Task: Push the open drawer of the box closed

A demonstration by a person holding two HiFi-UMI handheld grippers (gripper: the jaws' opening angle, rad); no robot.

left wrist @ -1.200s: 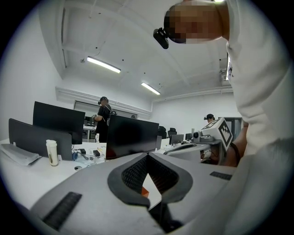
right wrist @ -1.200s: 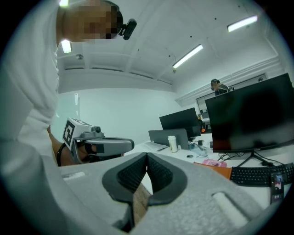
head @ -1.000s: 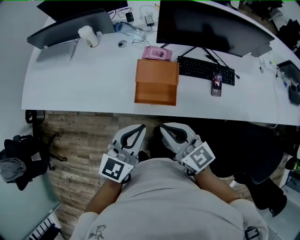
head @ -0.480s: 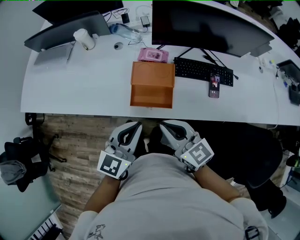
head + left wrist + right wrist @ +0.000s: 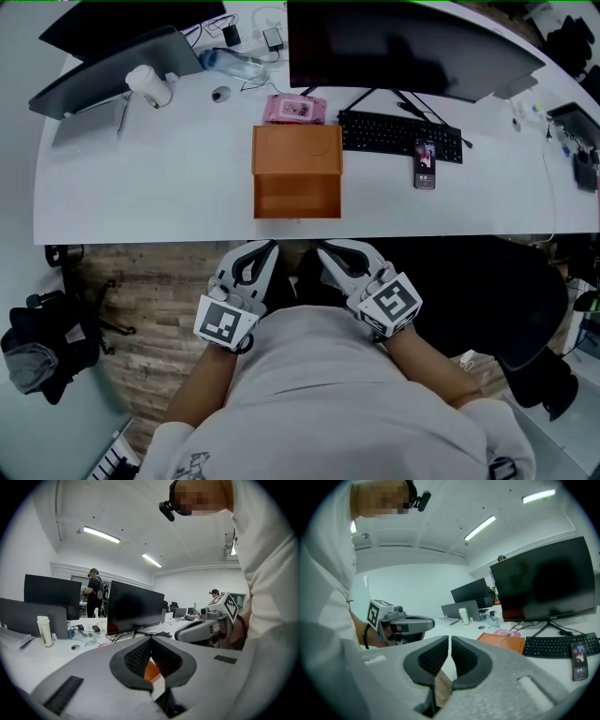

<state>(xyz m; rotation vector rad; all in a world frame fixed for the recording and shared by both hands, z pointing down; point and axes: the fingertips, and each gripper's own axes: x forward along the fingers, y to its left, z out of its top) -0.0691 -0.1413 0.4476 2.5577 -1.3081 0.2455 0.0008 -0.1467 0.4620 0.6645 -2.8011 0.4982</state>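
Observation:
An orange box (image 5: 296, 150) stands on the white desk (image 5: 169, 187), and its drawer (image 5: 297, 195) is pulled out toward me. Both grippers hang side by side close to my body, below the desk's front edge and apart from the box. My left gripper (image 5: 265, 247) is shut with its tips touching and empty; through its hollow the box (image 5: 151, 670) shows orange. My right gripper (image 5: 331, 249) has just been opening: its tips (image 5: 449, 638) stand a narrow slit apart with nothing between them. The box (image 5: 502, 641) lies beyond them, beside the left gripper (image 5: 408, 622).
Behind the box lie a pink packet (image 5: 293, 109), a black keyboard (image 5: 401, 137) and a phone (image 5: 424, 165), under a large monitor (image 5: 403, 42). A second screen (image 5: 103, 61), a cup (image 5: 150, 84) and a bottle (image 5: 230, 64) sit at the back left. A black chair (image 5: 511, 300) stands right of me.
Both grippers have sunk a little together, still side by side under the desk's edge. The head view has shifted, so the box sits further left and higher in it.

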